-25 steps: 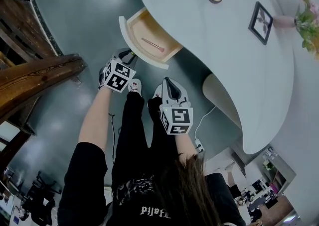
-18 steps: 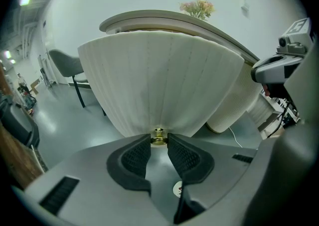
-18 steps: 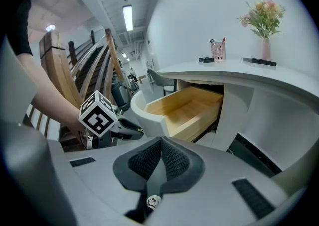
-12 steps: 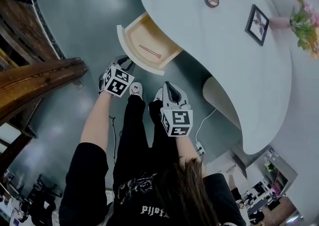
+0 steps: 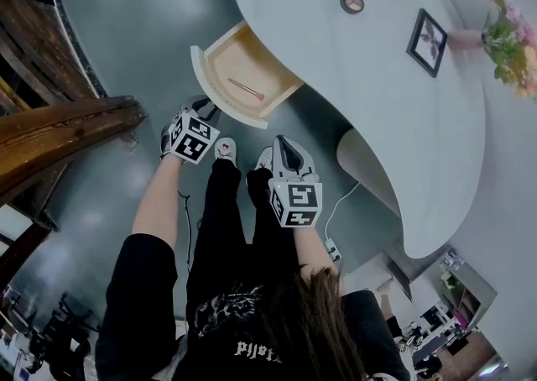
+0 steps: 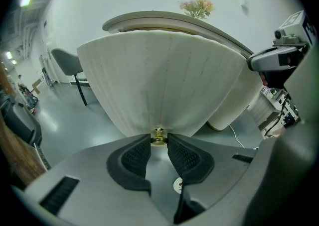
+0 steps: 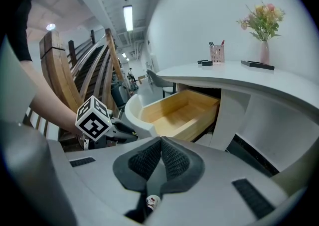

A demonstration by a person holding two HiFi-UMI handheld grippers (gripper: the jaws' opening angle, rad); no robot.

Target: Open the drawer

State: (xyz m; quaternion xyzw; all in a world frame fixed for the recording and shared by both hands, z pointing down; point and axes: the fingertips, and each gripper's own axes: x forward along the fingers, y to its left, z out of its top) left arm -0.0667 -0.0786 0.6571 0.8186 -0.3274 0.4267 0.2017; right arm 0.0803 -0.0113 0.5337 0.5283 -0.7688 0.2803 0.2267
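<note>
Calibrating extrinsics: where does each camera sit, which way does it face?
Head view: on the person's head, looking steeply down at the open drawer and desk; shows arms, legs, left tool, right tool.
Left gripper view: on the left tool, facing the drawer's curved front; jaws pinch the brass knob.
Right gripper view: on the right tool, jaws together, facing the drawer's side; shows the left forearm.
Shared: all three see the drawer.

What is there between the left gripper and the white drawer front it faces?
Only the drawer's small brass knob, pinched by the left gripper right at the drawer front; the left gripper view shows it.
</note>
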